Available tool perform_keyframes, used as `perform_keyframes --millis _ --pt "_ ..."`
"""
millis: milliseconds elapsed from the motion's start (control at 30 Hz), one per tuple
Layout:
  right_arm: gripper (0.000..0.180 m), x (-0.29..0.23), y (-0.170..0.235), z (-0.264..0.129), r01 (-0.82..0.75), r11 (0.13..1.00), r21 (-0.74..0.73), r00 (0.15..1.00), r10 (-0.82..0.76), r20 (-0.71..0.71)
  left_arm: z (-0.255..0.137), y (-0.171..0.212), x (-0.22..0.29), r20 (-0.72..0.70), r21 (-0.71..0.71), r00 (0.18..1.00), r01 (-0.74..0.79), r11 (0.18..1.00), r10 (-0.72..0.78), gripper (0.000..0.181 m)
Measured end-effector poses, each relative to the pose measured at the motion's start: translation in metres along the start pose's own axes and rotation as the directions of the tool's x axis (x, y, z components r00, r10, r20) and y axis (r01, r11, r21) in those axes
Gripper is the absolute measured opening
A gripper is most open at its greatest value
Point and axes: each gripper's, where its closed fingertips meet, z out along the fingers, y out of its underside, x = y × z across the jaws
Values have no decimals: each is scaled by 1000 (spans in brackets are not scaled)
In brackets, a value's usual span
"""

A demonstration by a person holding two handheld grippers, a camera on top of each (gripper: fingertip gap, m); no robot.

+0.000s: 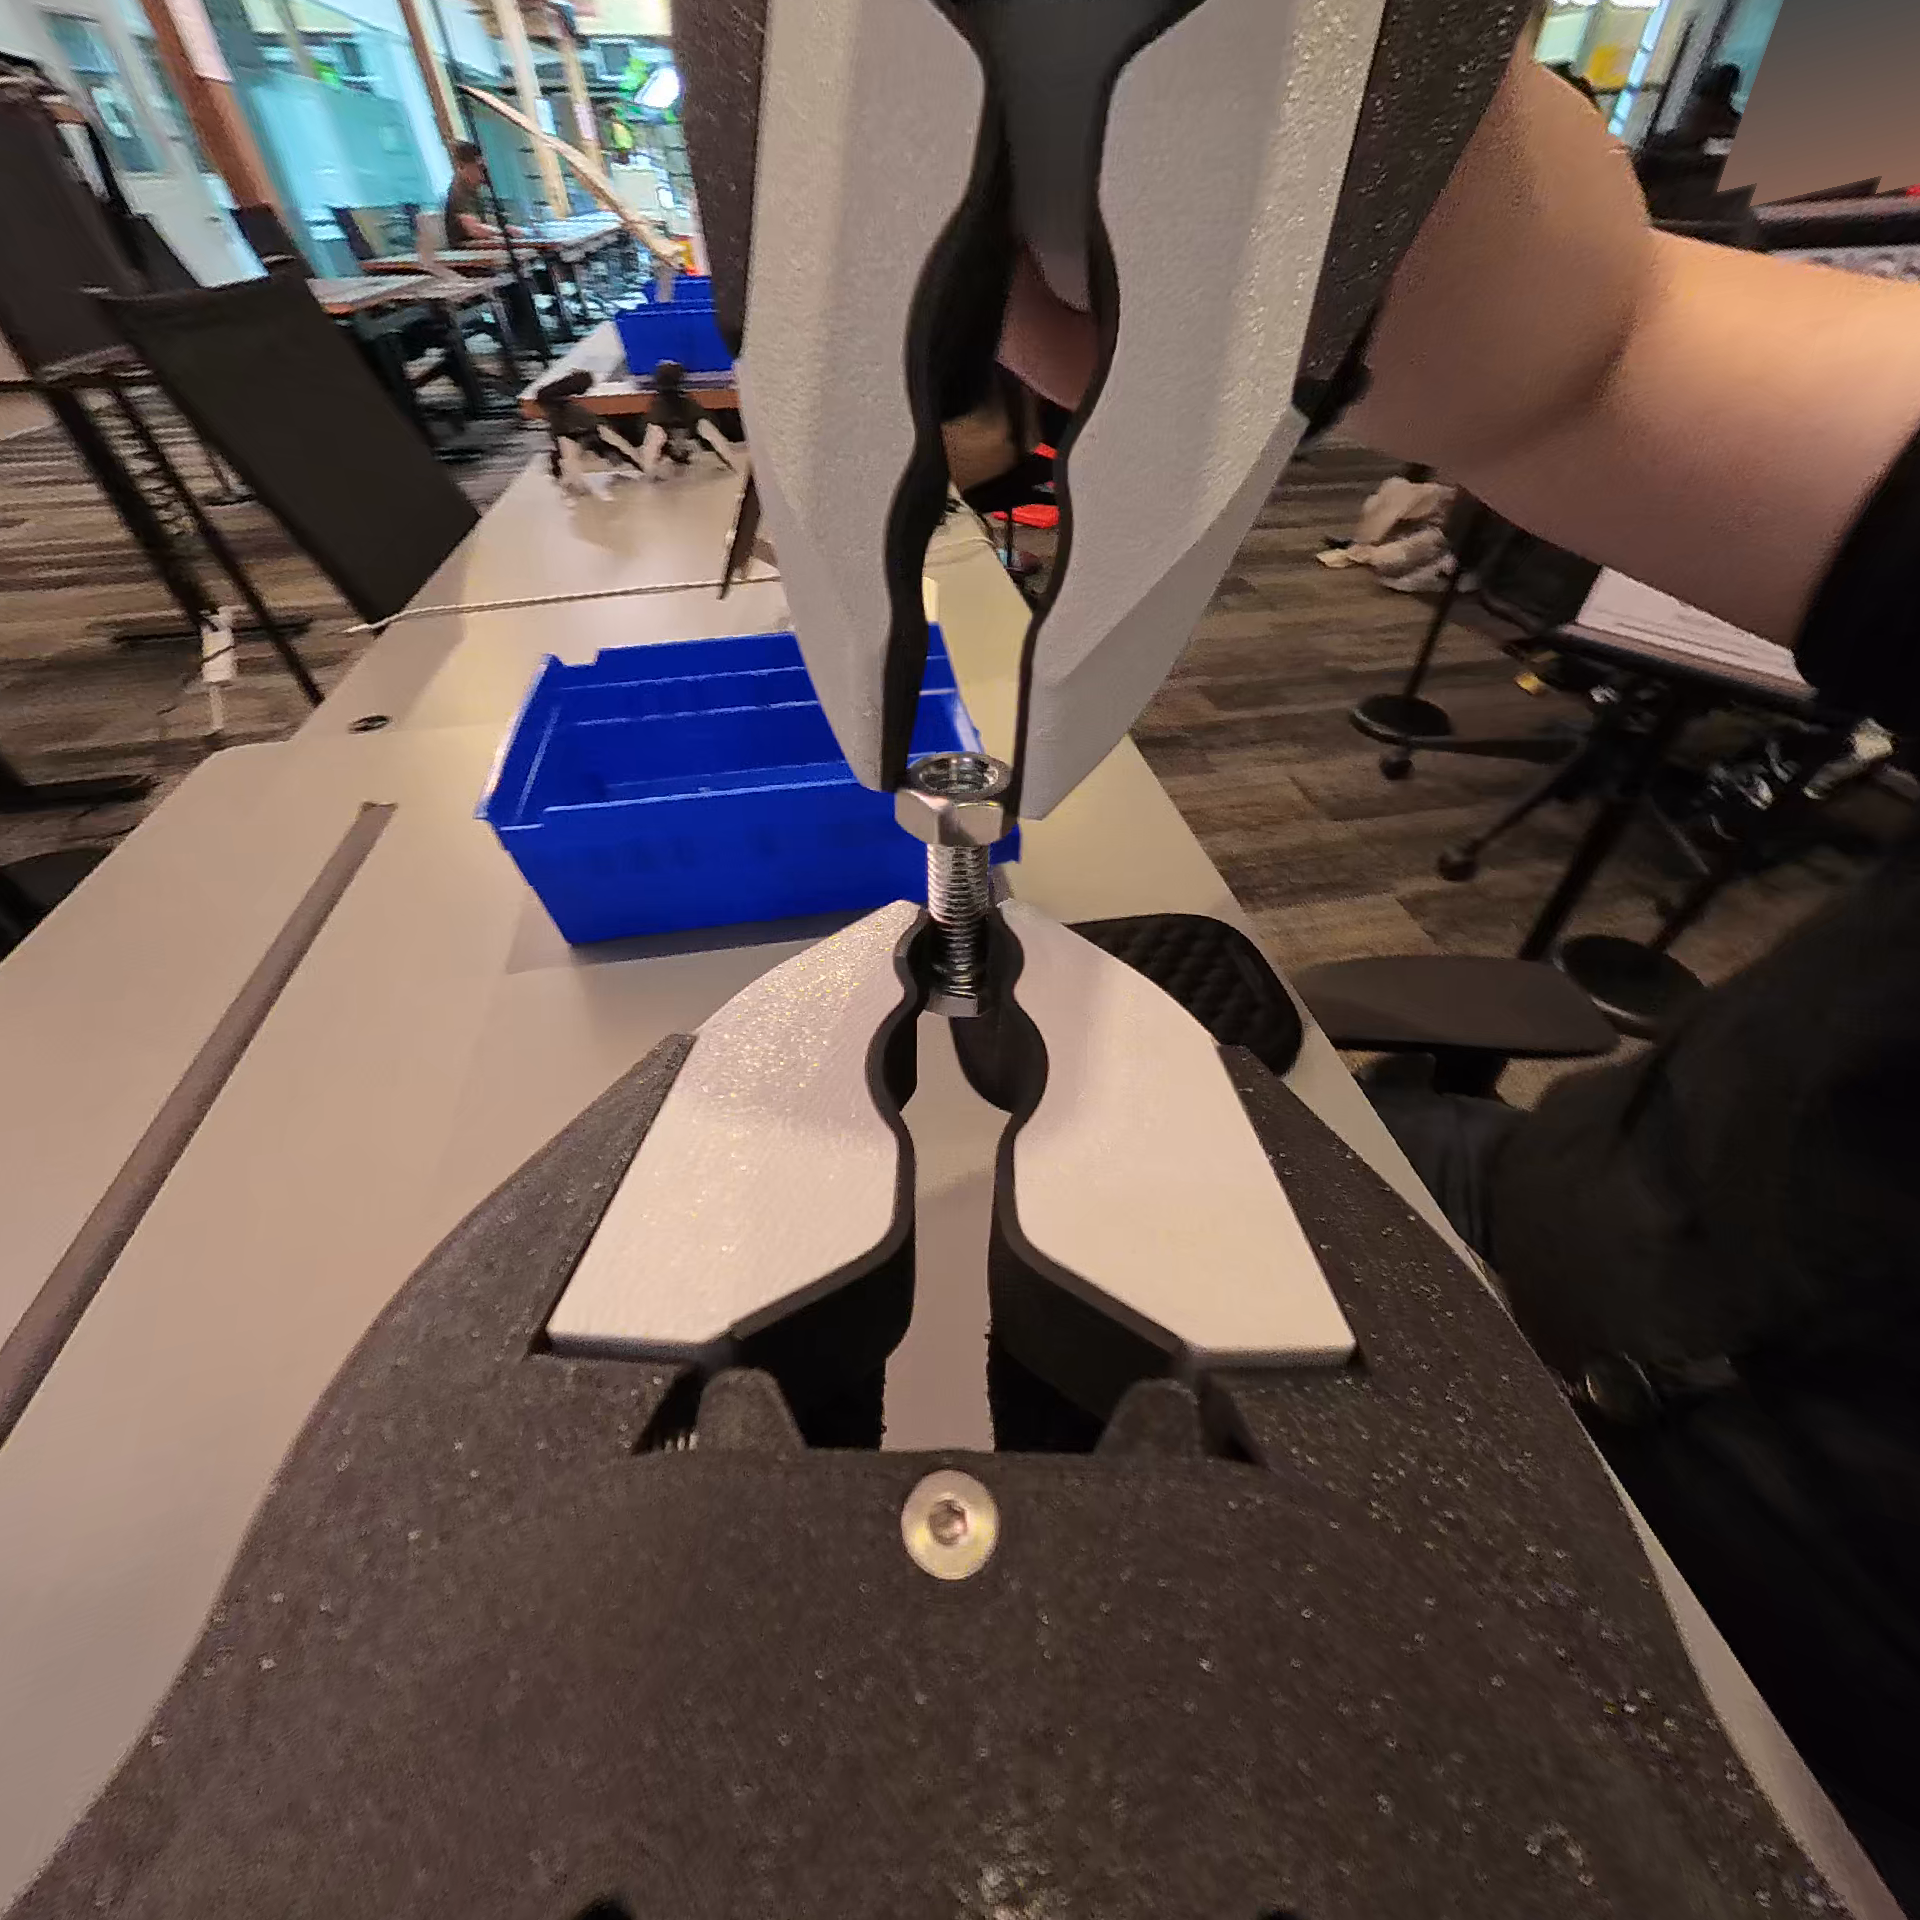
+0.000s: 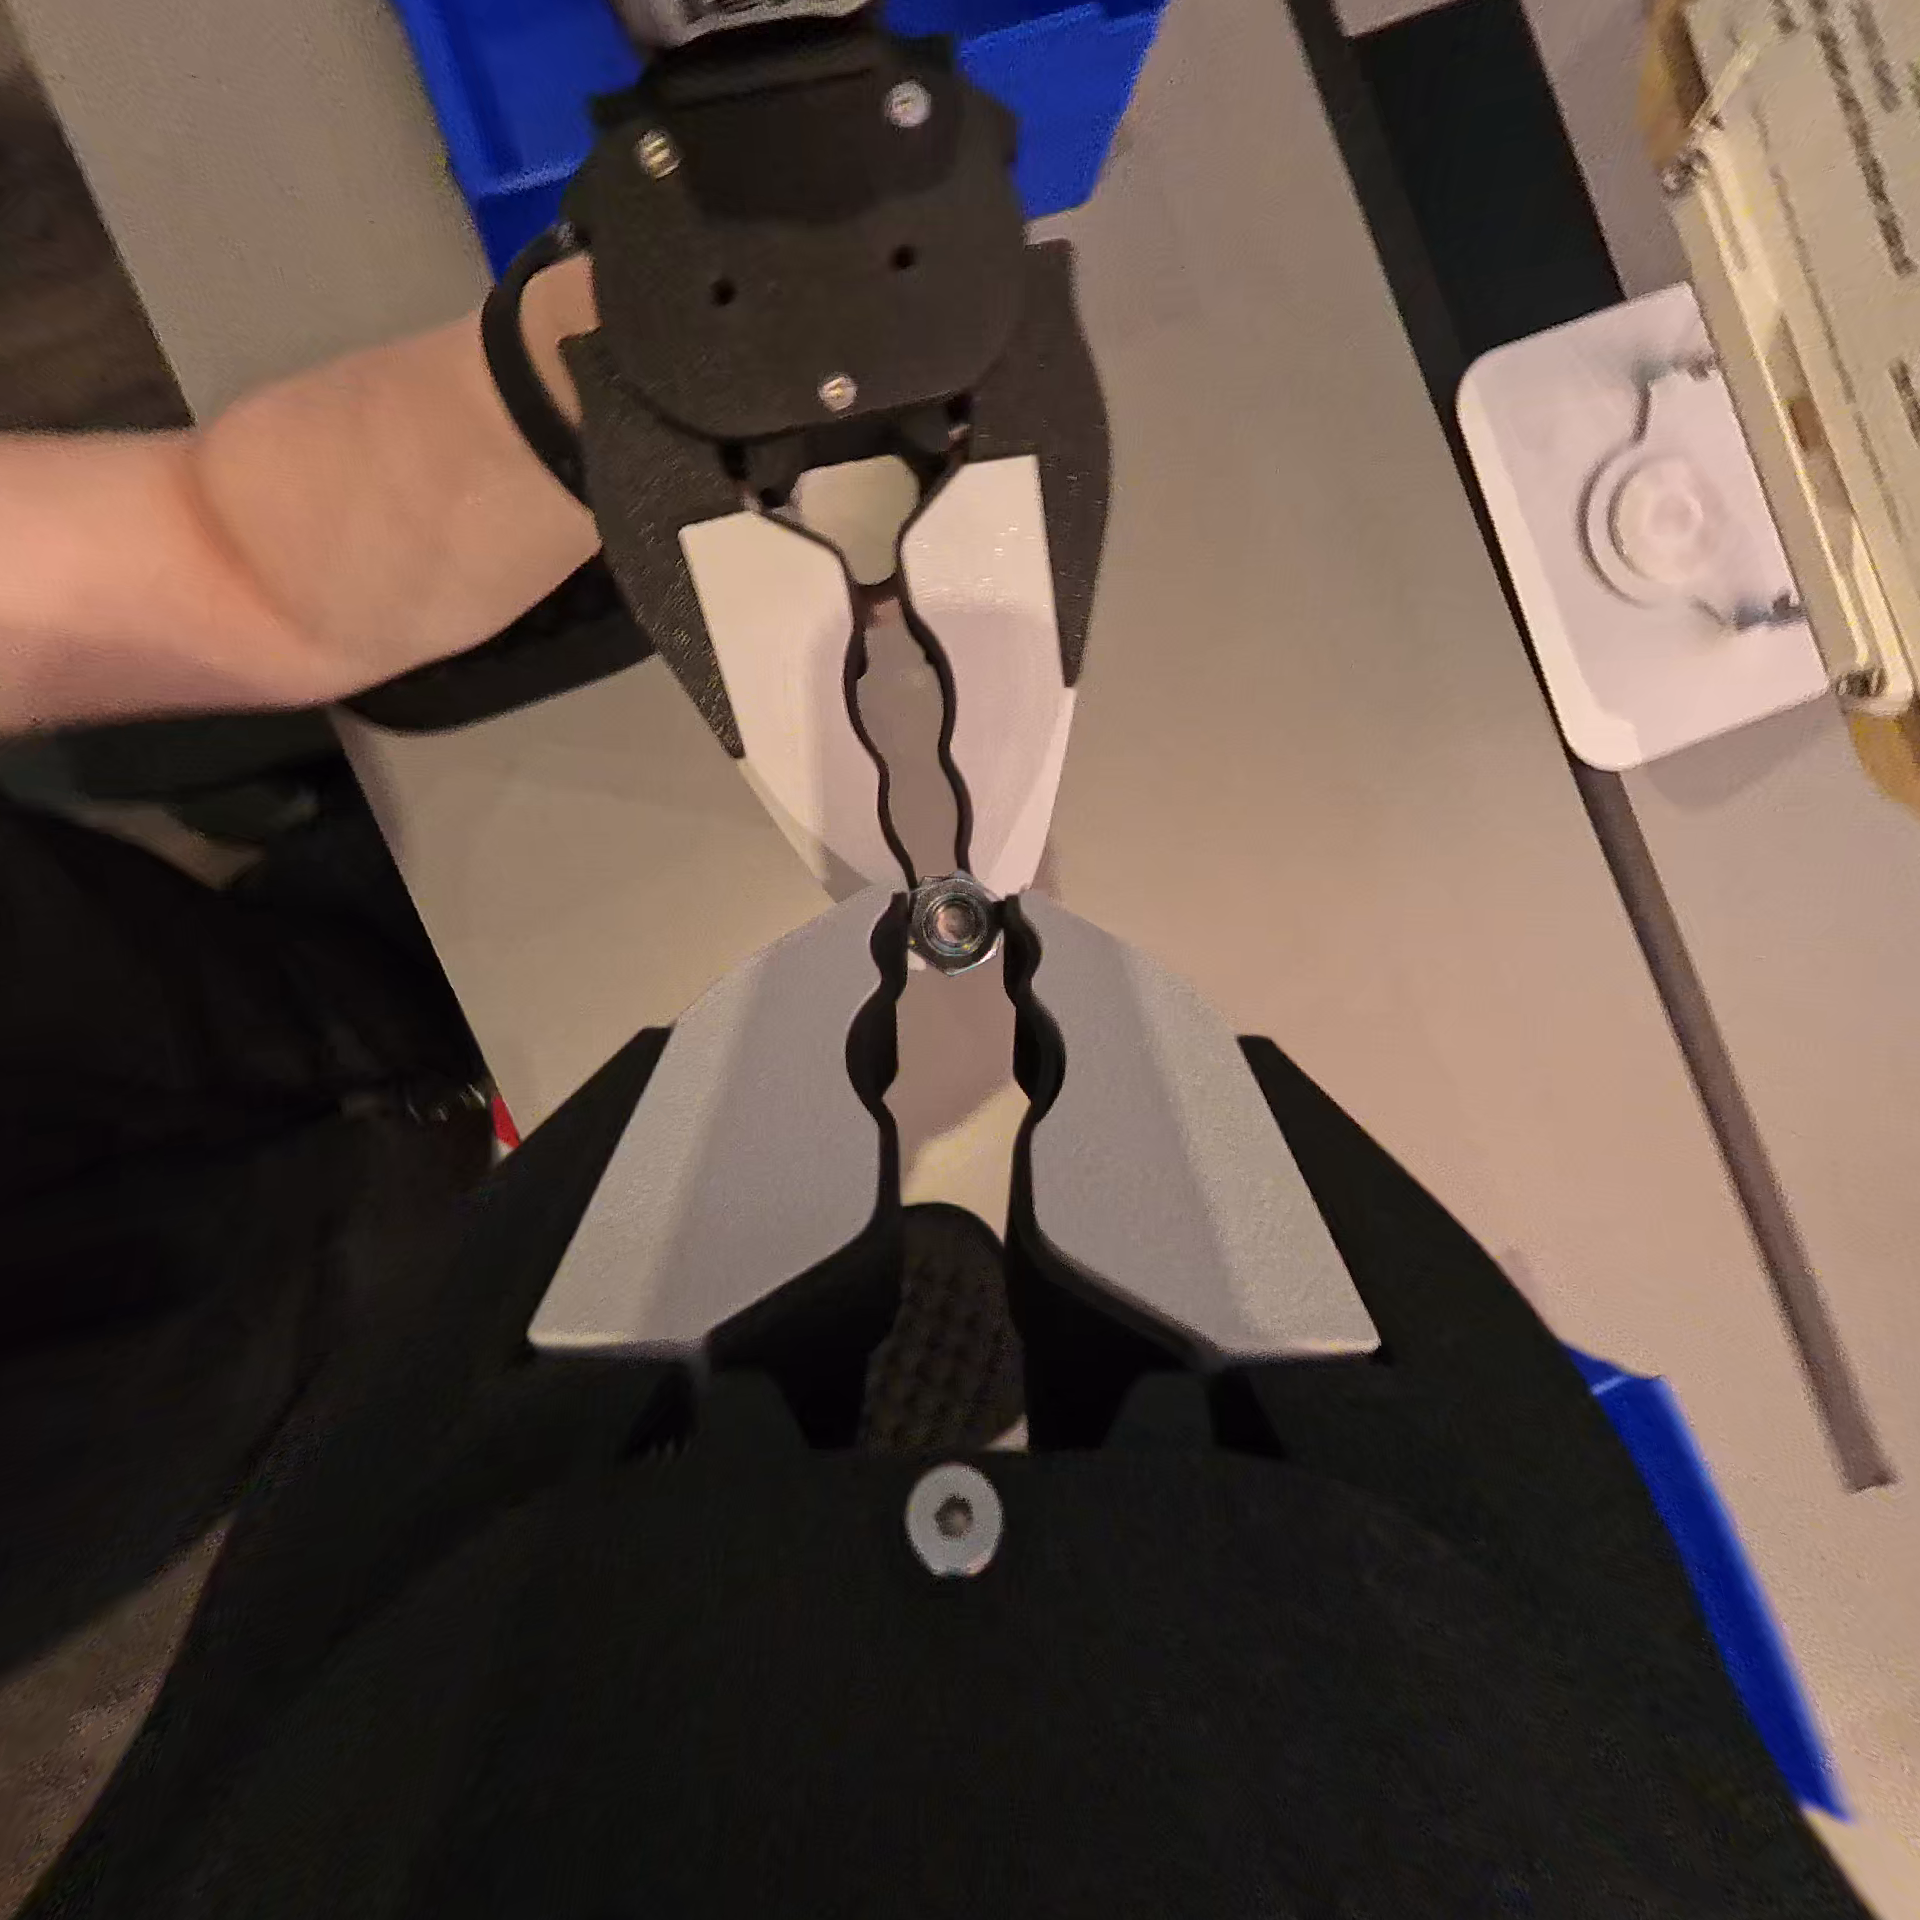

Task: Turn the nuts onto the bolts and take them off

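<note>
Left wrist view: bolt (image 1: 956, 914) stands upright in mid-air above the table (image 1: 312, 1091), its lower end clamped between the fingers of the left gripper (image 1: 958, 971). The nut (image 1: 954, 808) sits at the bolt's top, pinched by the fingertips of the right gripper (image 1: 956, 795), which points down from above. A blue bin (image 1: 665, 831) rests on the table just beyond. Right wrist view: nut (image 2: 952, 925) seen end-on, both grippers closed around the assembly.

Bolt (image 1: 953, 914) & nut (image 1: 954, 805) showing shiny, bright metal; blue bin (image 1: 665, 810) looking like glossy plastic; counter (image 1: 312, 1039) appearing smooth, matt grey.
</note>
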Motion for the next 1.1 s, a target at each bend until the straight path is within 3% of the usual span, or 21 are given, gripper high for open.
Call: perform_keyframes --millis 167,300,400,533,667,833,1100 --pt "17 13 -1 0 -178 983 47 981 181 -64 1 0 -13 91 -11 996 0 1000 1 9" --pt "17 15 2 4 -135 991 21 987 136 -89 3 1 -12 78 -8 997 12 1000 -11 9" --pt "36 15 -1 4 -73 996 43 991 77 -106 -1 -5 -8 30 47 999 32 998 -33 9" --pt "50 14 -21 -11 99 969 228 985 -63 -160 -6 -8 -9 21 78 999 22 997 -24 9" --pt "52 8 -25 -17 249 868 429 961 -167 -219 -9 -13 -5 -7 123 1000 21 992 -20 9" --pt "50 -6 -26 -13 206 728 654 978 -173 -114 -9 -18 2 -45 152 999 17 988 -10 9" --pt "52 -17 -27 -3 203 693 692 975 -209 -78 -9 -18 3 -55 151 998 16 988 -8 9"
